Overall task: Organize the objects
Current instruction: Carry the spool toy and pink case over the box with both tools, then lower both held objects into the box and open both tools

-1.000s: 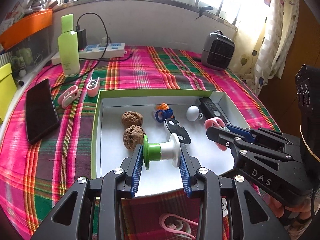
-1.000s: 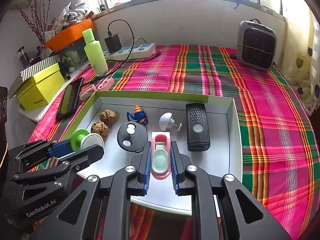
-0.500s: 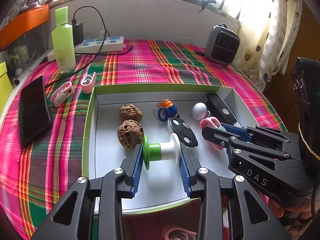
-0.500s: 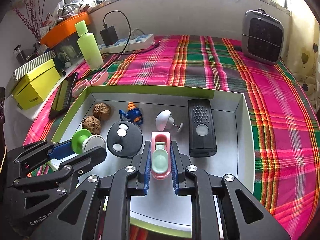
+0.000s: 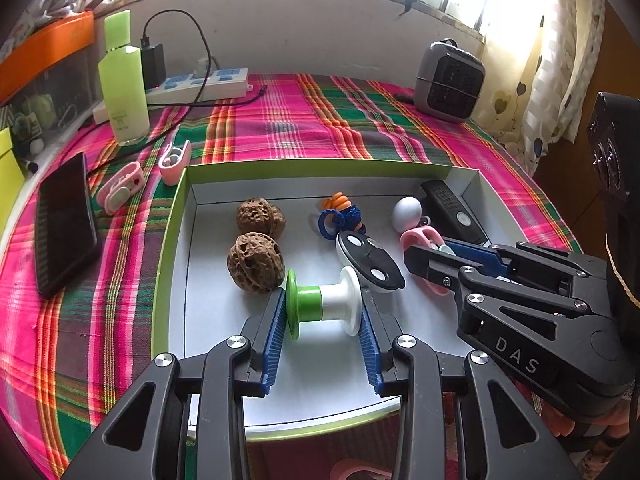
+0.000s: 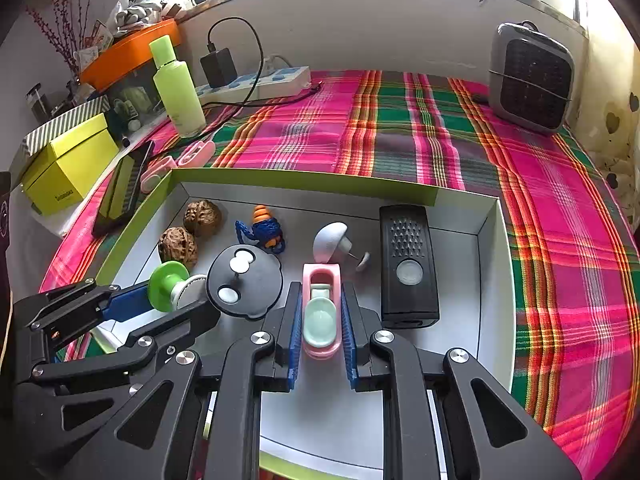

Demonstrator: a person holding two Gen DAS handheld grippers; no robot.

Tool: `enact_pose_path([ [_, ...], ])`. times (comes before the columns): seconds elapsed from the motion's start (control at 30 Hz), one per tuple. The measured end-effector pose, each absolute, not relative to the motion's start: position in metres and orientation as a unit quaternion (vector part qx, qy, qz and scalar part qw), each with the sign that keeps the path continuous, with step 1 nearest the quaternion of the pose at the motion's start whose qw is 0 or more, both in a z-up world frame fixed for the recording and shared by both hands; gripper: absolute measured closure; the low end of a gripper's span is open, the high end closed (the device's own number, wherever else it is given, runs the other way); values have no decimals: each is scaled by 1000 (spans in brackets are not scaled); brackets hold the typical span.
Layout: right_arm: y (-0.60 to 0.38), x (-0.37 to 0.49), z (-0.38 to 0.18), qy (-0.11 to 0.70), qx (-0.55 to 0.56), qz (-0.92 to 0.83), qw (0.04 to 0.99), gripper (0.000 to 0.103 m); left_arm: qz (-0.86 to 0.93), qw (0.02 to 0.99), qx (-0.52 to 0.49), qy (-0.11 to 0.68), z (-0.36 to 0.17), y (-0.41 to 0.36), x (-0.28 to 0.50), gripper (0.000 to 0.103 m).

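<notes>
A green-rimmed white box (image 5: pixel 172 240) (image 6: pixel 490 280) lies on the plaid cloth. My left gripper (image 5: pixel 322 306) (image 6: pixel 160 300) is shut on a green and white spool (image 5: pixel 322 302) (image 6: pixel 174 286), held low over the box's near left part. My right gripper (image 6: pixel 320 312) (image 5: pixel 428 252) is shut on a pink clip with a mint pad (image 6: pixel 320 308) (image 5: pixel 420 238), just right of the left one. Inside the box lie two walnuts (image 5: pixel 256 240) (image 6: pixel 192 228), a blue and orange toy (image 5: pixel 340 216) (image 6: pixel 262 232), a black disc (image 5: pixel 370 258) (image 6: pixel 244 280), a white mushroom-shaped piece (image 6: pixel 334 238) and a black doorbell (image 6: pixel 406 264).
Outside the box's far left corner lie two pink clips (image 5: pixel 140 176) and a black phone (image 5: pixel 64 220). A green bottle (image 5: pixel 122 84), a power strip (image 5: pixel 196 86) with charger, a small heater (image 5: pixel 448 80) and a yellow box (image 6: pixel 68 168) stand farther back.
Both grippers have shifted a little farther over the box with their objects still clamped; the box's near edge now shows lower in both views.
</notes>
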State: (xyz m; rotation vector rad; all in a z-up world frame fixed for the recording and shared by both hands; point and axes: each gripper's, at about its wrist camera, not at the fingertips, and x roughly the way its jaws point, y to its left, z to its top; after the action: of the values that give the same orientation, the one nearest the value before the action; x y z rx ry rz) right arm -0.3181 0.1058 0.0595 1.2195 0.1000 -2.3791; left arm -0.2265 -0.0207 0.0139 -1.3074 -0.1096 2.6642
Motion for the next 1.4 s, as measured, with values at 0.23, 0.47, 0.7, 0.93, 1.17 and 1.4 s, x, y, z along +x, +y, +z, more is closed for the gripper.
enact_pose_path([
  [0.23, 102, -319, 59, 42, 442, -865, 236, 84, 894, 85, -439, -37, 14, -21, -227, 70],
  [0.47, 99, -318, 58, 47, 439, -864, 241, 84, 894, 85, -438, -37, 14, -21, -227, 70],
  [0.7, 99, -317, 57, 48, 437, -865, 242, 84, 894, 85, -439, -37, 14, -21, -227, 70],
  [0.93, 100, -316, 57, 51, 437, -866, 240, 84, 894, 85, -438, -36, 14, -20, -226, 70],
  [1.17, 101, -316, 57, 50, 437, -866, 238, 84, 894, 84, -438, -35, 14, -20, -227, 70],
  [1.4, 103, -317, 57, 48, 437, -868, 231, 77, 894, 83, -439, -33, 14, -20, -227, 70],
])
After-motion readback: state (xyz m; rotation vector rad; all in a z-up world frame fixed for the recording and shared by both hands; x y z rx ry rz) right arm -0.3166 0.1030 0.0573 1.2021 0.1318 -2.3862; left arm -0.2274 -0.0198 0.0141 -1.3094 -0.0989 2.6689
